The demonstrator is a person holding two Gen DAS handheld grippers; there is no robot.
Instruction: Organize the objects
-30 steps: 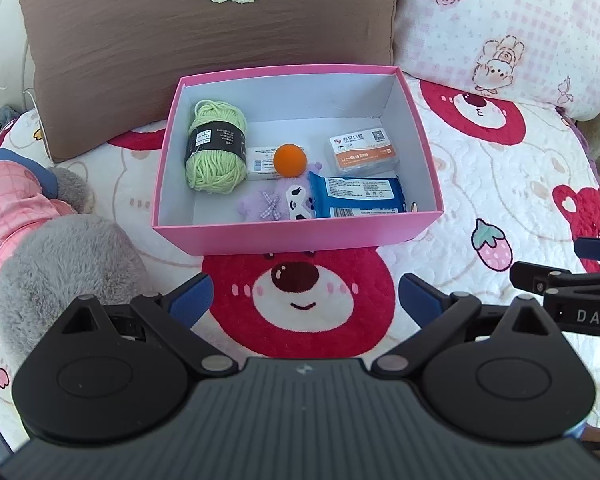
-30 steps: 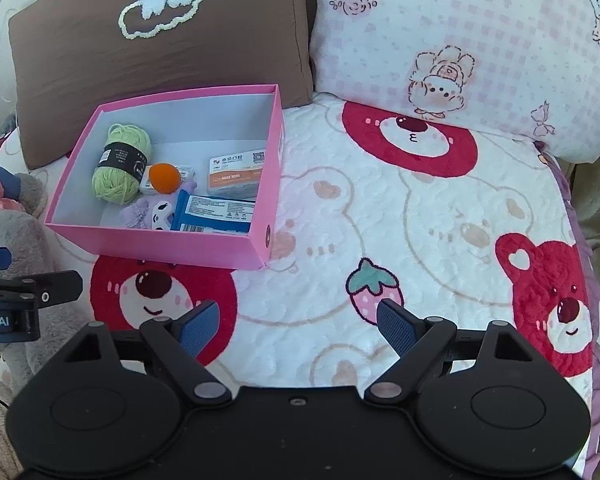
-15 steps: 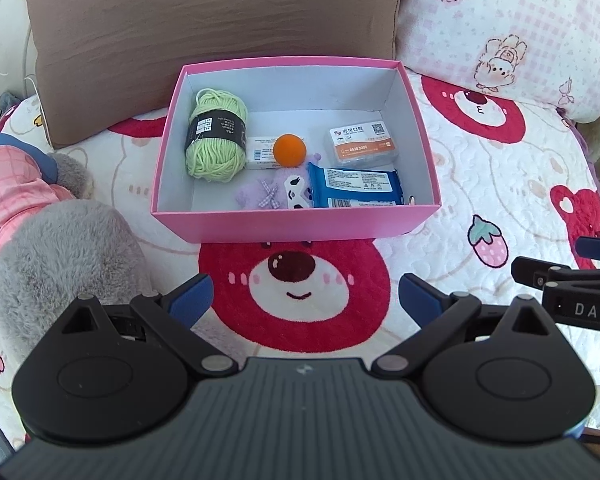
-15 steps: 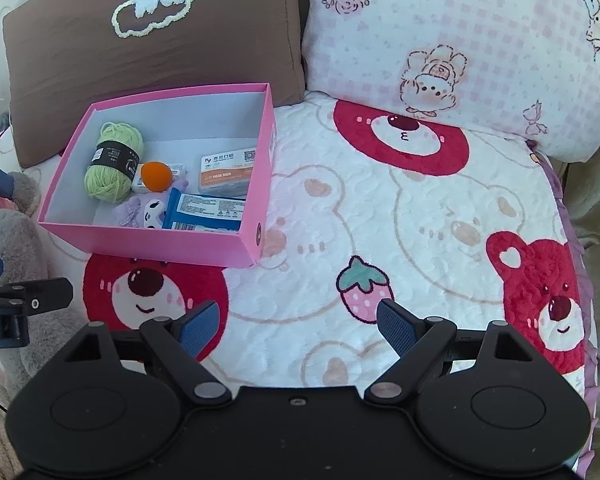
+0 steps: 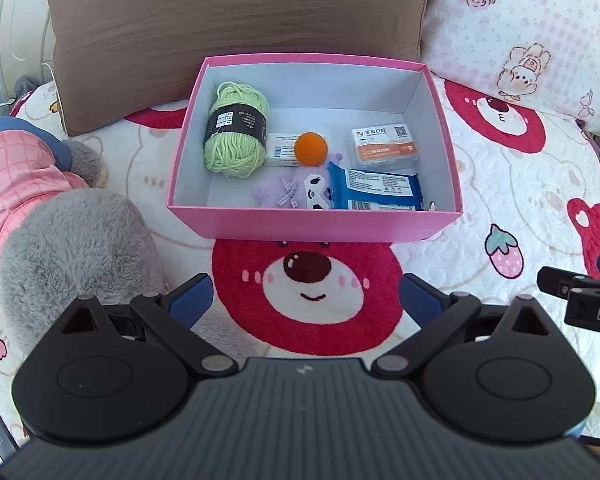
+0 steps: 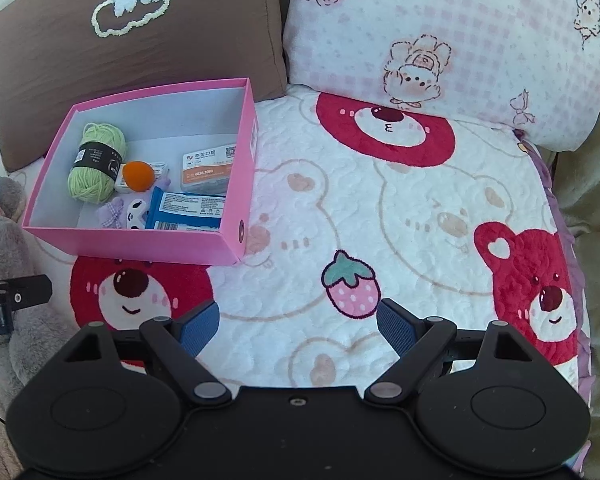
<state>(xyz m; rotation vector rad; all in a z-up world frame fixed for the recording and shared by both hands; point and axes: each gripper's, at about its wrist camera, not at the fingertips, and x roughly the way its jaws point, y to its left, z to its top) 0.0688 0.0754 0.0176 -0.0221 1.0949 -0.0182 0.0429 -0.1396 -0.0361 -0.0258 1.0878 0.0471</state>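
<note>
With both grippers hanging over the quilt (image 6: 380, 208) short of the box (image 5: 312, 226): left gripper (image 5: 306, 300) spread wide, nothing between pads; right gripper (image 6: 298, 326) likewise wide and empty. Inside box: yarn (image 5: 236, 132), ball (image 5: 310, 149) on a small carton, orange pack (image 5: 384, 146), blue pack (image 5: 376, 192), purple plush (image 5: 284, 192). Risks, judged: soft bedding under box, so a push on one wall likely tips or slides it; ball apt to roll off if nudged; grey plush (image 5: 72, 256) close on left, possible snag.

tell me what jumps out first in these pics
The pink box in the middle of the bear-print quilt, holding green yarn, an orange ball and a blue packet. A grey plush toy lies left of it, a brown pillow behind.
</note>
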